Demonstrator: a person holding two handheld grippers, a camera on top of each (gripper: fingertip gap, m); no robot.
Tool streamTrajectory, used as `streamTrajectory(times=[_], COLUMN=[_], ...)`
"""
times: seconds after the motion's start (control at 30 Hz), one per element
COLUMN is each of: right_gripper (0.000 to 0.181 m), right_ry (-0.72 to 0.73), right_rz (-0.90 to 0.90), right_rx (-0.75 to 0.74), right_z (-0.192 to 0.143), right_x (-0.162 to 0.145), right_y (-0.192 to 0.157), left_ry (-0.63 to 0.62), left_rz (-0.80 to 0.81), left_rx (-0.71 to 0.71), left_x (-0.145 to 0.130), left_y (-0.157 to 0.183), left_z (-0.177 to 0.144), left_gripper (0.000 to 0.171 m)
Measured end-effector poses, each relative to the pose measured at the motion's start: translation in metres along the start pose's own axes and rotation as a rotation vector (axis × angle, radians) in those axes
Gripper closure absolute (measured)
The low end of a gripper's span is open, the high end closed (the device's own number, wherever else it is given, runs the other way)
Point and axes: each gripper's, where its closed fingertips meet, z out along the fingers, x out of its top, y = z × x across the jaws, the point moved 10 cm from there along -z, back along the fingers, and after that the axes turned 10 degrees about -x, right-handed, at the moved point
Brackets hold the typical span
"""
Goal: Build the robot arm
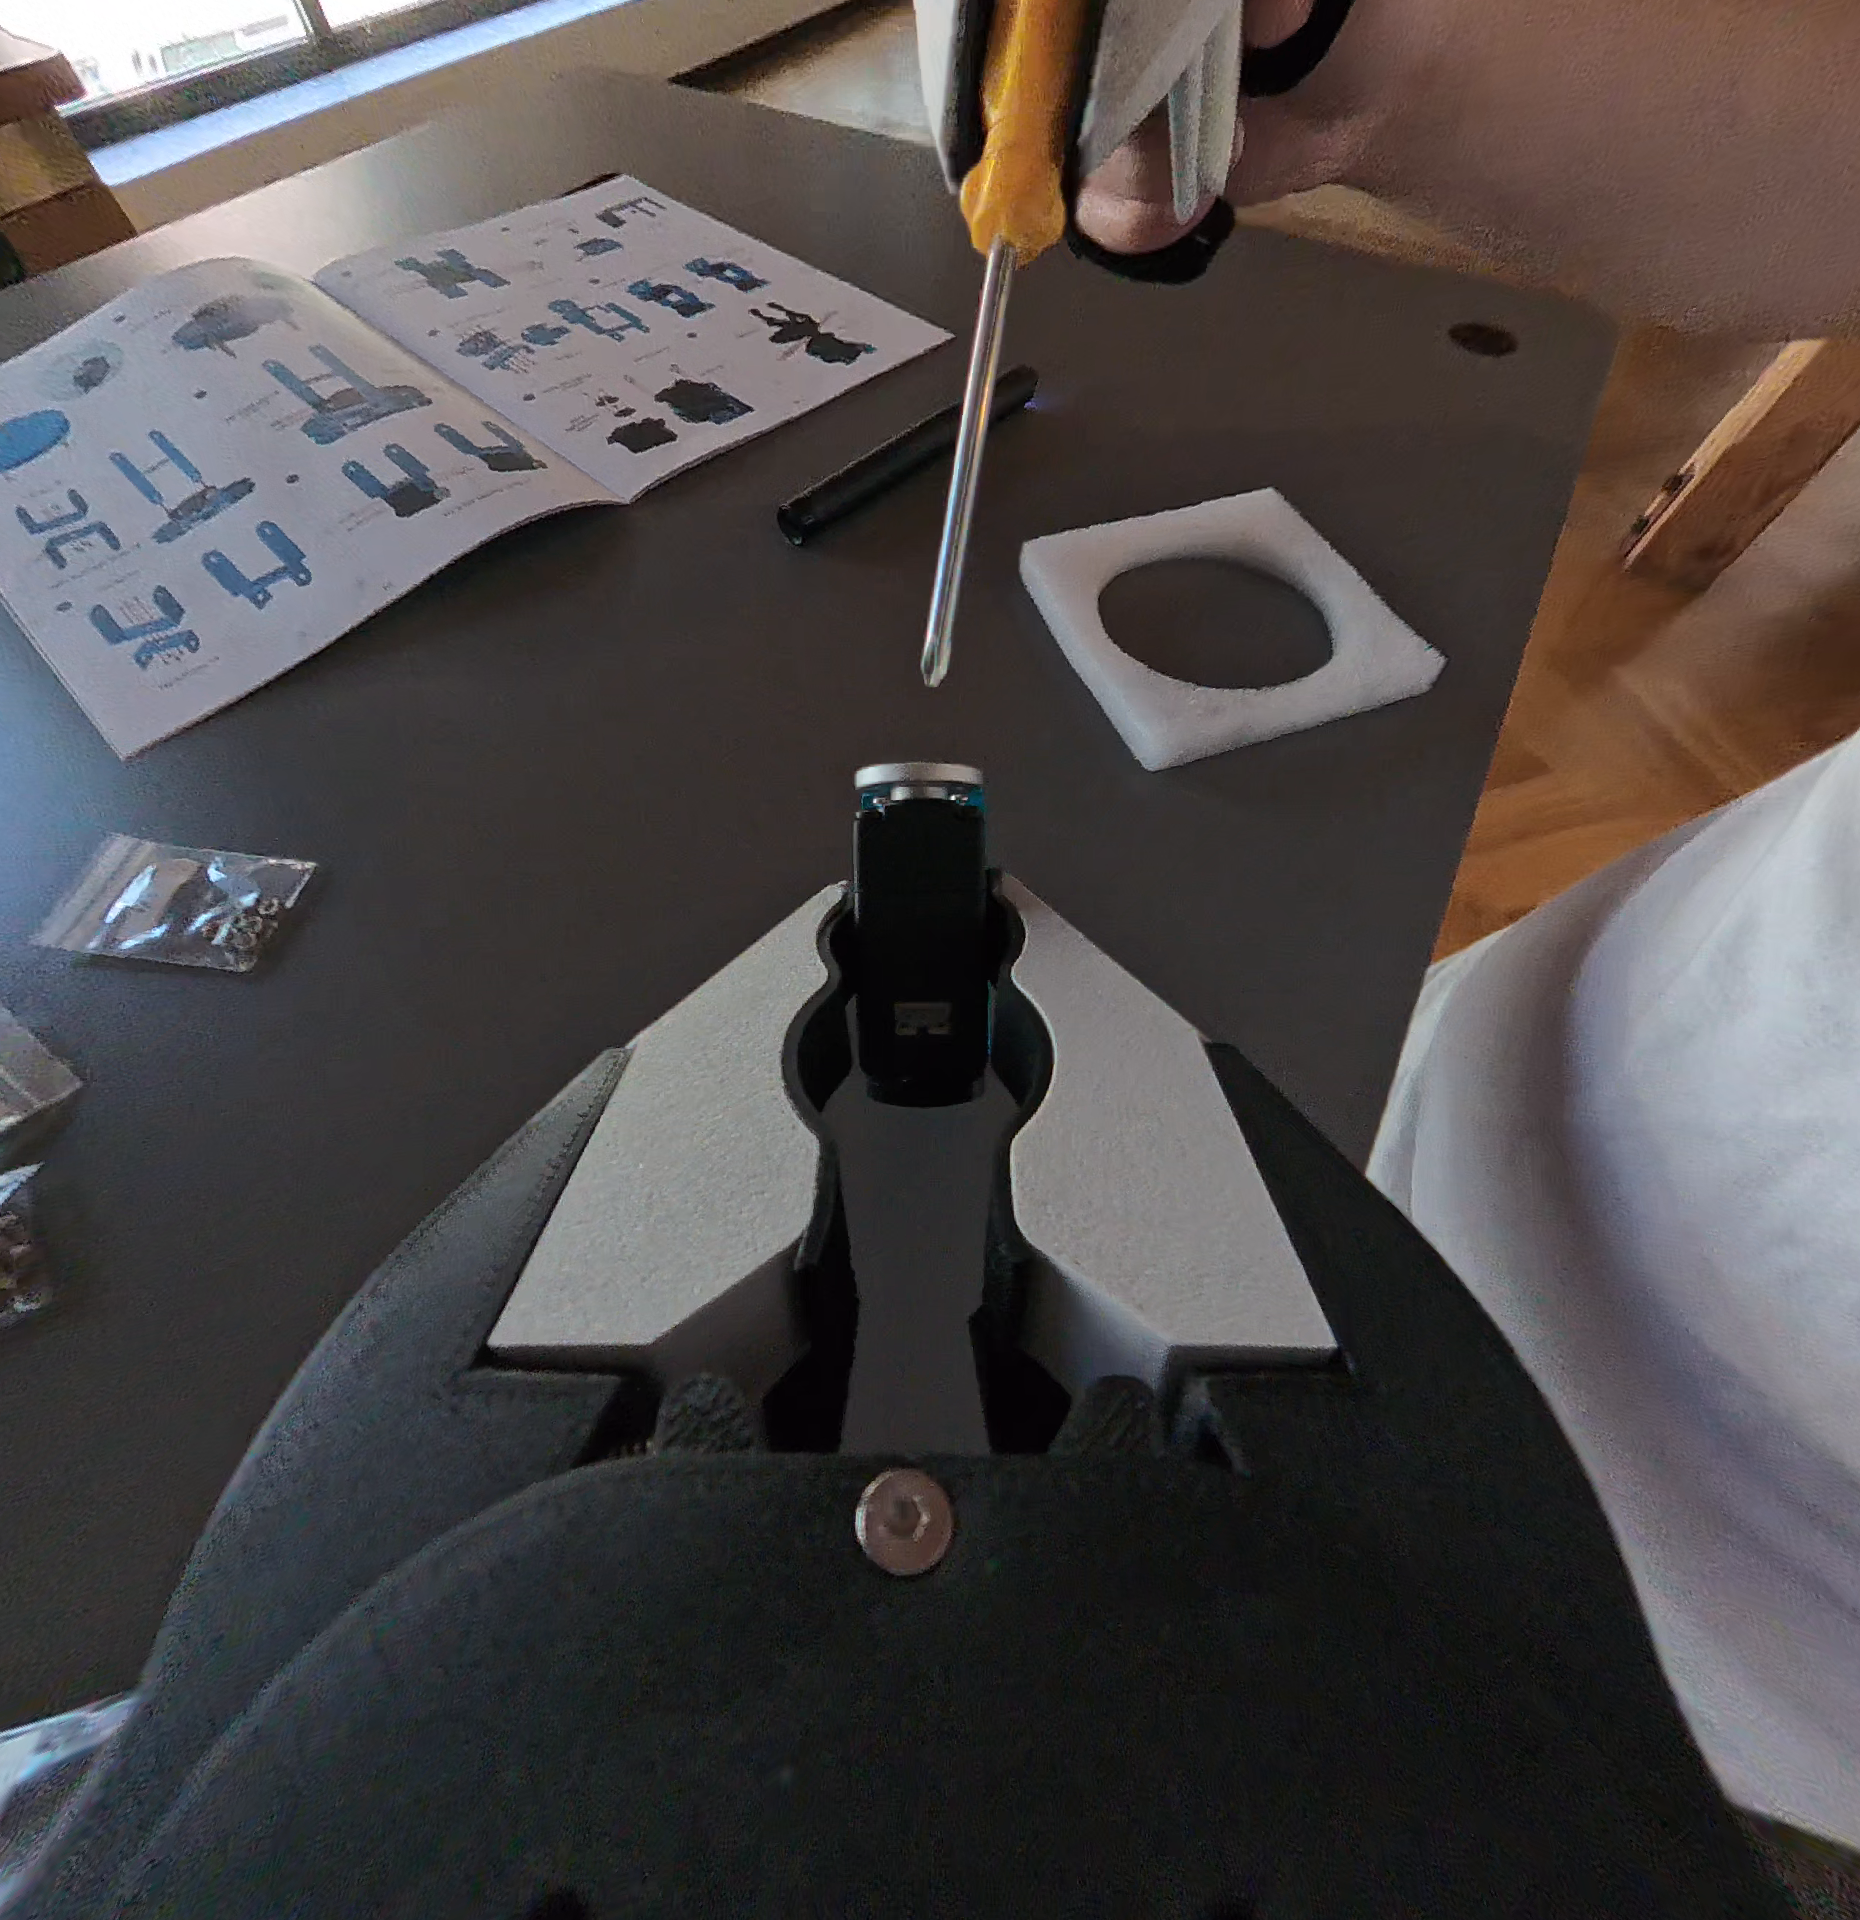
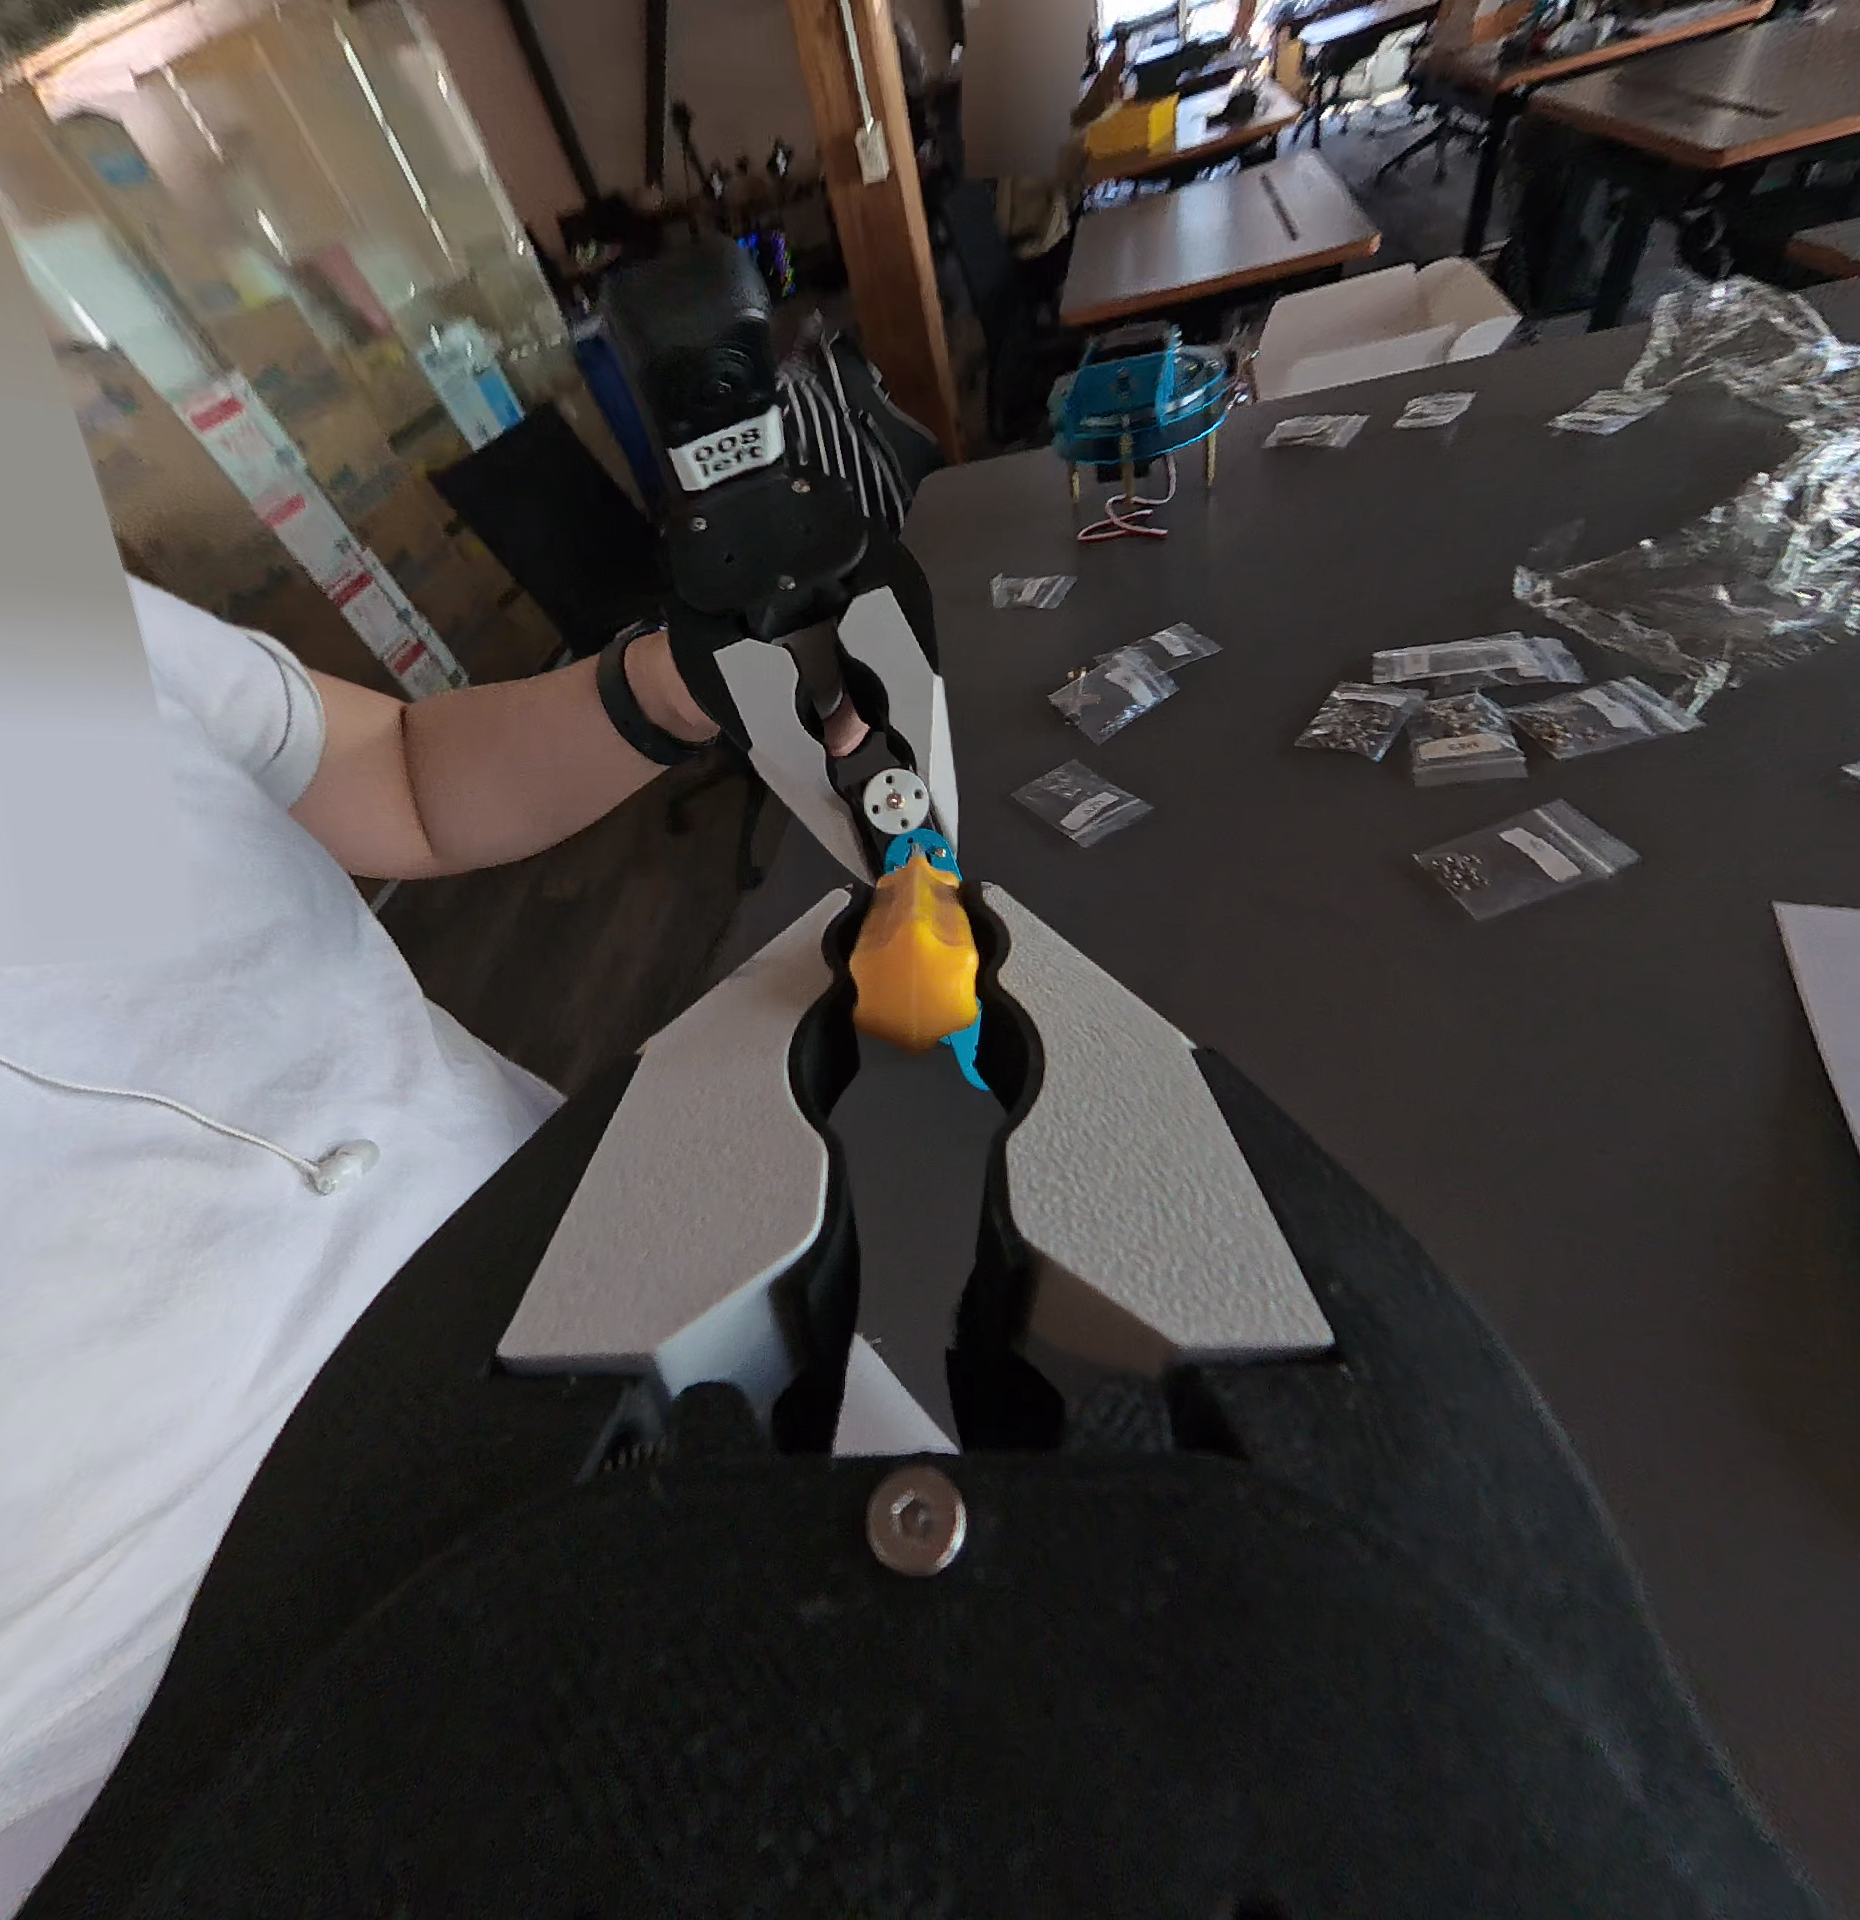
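Observation:
My left gripper point(image 1: 918, 896) is shut on a small black servo motor point(image 1: 918, 966) and holds it upright above the dark table point(image 1: 593, 831). The servo has a round silver horn point(image 1: 918, 777) on top and a blue bracket behind it. My right gripper point(image 2: 913, 902) is shut on the yellow handle of a screwdriver point(image 2: 910, 971). In the left wrist view the screwdriver point(image 1: 967, 447) slants down from the upper right. Its tip hangs just above the silver horn, apart from it. The right wrist view shows the left gripper point(image 2: 910, 842), the silver horn point(image 2: 895, 802) and the blue bracket point(image 2: 918, 847).
An open instruction booklet point(image 1: 386, 436), a black tube point(image 1: 905, 457) and a white foam square with a round hole point(image 1: 1227, 623) lie beyond the servo. Several small plastic bags point(image 2: 1466, 717), crumpled clear plastic point(image 2: 1736, 468) and a blue acrylic assembly point(image 2: 1134, 405) are on the table. A person's white shirt point(image 1: 1684, 1143) is at the right.

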Motion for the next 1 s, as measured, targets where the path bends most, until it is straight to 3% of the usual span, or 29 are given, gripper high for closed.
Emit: streamTrajectory(times=[0.2, 0.33, 0.53, 0.8, 1.0], right_gripper=[0.164, 0.164, 0.164, 0.164, 0.164], right_ry=[0.103, 0.087, 0.134, 0.155, 0.176], right_rz=[0.084, 0.062, 0.108, 0.115, 0.127], right_rx=[-0.013, -0.061, -0.038, -0.01, -0.003], right_z=[-0.026, -0.033, -0.03, -0.028, -0.028], right_x=[-0.035, -0.047, -0.064, -0.07, -0.071], right_y=[0.018, 0.028, 0.037, 0.042, 0.044], left_ry=[-0.156, -0.163, -0.007, 0.37, 0.381], left_rz=[0.082, 0.055, 0.001, -0.041, 0.067], left_rx=[0.028, 0.031, 0.064, 0.124, 0.148], left_x=[0.028, 0.035, 0.028, 0.002, -0.002], left_y=[-0.002, -0.009, -0.014, -0.014, 0.008], left_z=[0.023, 0.036, 0.043, 0.045, 0.05], left_gripper=[0.15, 0.15, 0.15, 0.15, 0.15])
